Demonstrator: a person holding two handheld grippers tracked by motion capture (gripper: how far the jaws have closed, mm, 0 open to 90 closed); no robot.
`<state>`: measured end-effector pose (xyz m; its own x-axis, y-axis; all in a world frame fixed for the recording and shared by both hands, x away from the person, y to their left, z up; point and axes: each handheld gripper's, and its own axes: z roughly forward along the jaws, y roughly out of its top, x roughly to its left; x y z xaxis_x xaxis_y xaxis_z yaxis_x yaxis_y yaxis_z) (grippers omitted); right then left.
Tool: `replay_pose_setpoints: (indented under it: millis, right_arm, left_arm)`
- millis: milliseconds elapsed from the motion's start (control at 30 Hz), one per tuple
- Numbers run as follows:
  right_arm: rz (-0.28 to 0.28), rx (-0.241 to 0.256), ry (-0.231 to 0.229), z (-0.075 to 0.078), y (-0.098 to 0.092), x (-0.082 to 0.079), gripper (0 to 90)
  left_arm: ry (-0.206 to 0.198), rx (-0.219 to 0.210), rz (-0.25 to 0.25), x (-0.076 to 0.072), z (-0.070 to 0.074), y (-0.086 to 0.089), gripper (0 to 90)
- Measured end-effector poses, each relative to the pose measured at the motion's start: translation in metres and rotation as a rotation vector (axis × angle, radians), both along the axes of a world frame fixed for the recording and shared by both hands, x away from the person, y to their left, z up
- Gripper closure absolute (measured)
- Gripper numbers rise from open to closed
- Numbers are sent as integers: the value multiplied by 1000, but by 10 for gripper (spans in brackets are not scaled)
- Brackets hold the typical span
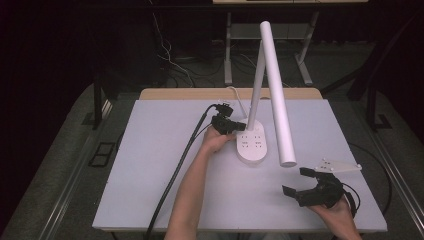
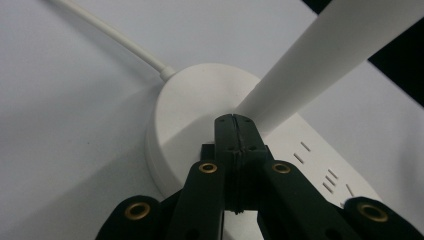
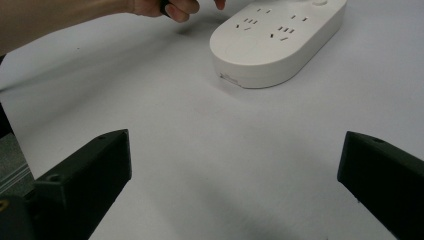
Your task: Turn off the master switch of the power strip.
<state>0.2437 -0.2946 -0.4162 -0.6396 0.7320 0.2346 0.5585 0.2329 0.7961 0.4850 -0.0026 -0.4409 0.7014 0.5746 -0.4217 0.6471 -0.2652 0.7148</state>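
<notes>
My left claw (image 2: 234,120) is clenched with nothing between the jaws, tips touching the lamp base (image 1: 251,144) right where the stem (image 1: 256,85) rises. The lamp sits mid-tabletop (image 1: 150,165), sockets facing up. My right claw (image 1: 297,182) is released, jaws wide, hovering near the front right corner. I can't make out any readable brand or label.

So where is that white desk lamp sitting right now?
In the high view the desk lamp stands near the middle of the table, its oval base with sockets just right of the left hand-held gripper, whose closed jaws meet the base beside the stem.
</notes>
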Motion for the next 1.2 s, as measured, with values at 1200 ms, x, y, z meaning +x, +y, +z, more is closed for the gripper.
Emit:
replay_pose_setpoints:
  millis: [1200]
  right_arm:
    - [3,0,0,0,0,0,3]
  left_arm:
    - [-121,80,9,-14,25,5,900]
